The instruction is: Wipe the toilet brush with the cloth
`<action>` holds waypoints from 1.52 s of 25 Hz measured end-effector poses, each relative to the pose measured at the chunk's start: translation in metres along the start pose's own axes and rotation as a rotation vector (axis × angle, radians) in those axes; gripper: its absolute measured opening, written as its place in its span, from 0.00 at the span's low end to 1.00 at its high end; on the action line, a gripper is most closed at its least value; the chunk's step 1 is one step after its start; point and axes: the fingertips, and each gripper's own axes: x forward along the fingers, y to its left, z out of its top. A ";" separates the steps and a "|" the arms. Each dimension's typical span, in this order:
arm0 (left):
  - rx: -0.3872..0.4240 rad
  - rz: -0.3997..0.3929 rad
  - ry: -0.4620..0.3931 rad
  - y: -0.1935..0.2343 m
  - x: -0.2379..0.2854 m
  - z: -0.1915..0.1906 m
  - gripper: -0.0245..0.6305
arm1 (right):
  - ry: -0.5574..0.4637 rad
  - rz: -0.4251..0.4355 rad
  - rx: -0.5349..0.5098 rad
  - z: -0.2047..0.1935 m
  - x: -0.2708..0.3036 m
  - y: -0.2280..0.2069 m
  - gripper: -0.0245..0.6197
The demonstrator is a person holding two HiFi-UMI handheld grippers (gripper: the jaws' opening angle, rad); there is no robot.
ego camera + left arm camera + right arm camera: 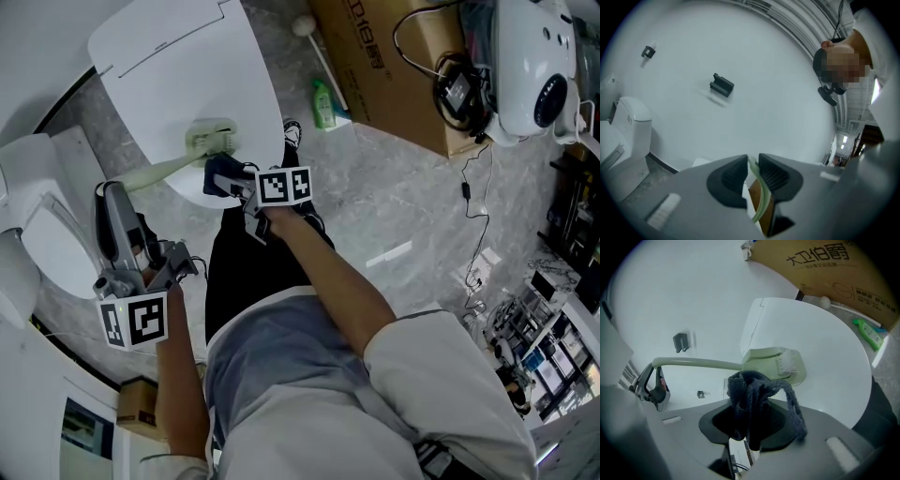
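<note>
Currently the brush (178,166) lies slantwise in the head view. Its handle rises from mid-left to the pale green head at upper centre, over the white lid (187,66). The left gripper (112,202) is clamped on the handle's far end; in its own view the green strip (754,176) sits pinched between the jaws. The right gripper (239,183) is closed on a bunched dark cloth (750,399) and is the nearer one to the head. In its view the head (776,364) lies just beyond the cloth, with the handle running off to the left. Contact cannot be told. The wipe likely calls for a short push forward, then strokes along that axis.
</note>
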 end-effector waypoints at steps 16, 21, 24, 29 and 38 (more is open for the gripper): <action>0.008 0.018 -0.010 0.000 0.000 0.000 0.04 | 0.005 -0.031 0.023 0.007 -0.009 -0.027 0.21; 0.014 0.022 -0.009 -0.001 -0.001 -0.001 0.04 | -0.005 -0.096 0.029 0.008 -0.007 -0.045 0.21; 0.014 0.022 -0.009 -0.001 -0.002 -0.002 0.04 | -0.009 -0.103 0.037 0.008 -0.003 -0.049 0.21; 0.014 0.023 -0.011 0.000 -0.003 -0.003 0.04 | -0.003 -0.169 0.001 0.009 -0.004 -0.059 0.21; 0.008 0.021 -0.014 0.001 -0.007 -0.003 0.04 | 0.032 -0.284 -0.160 0.018 -0.010 -0.053 0.20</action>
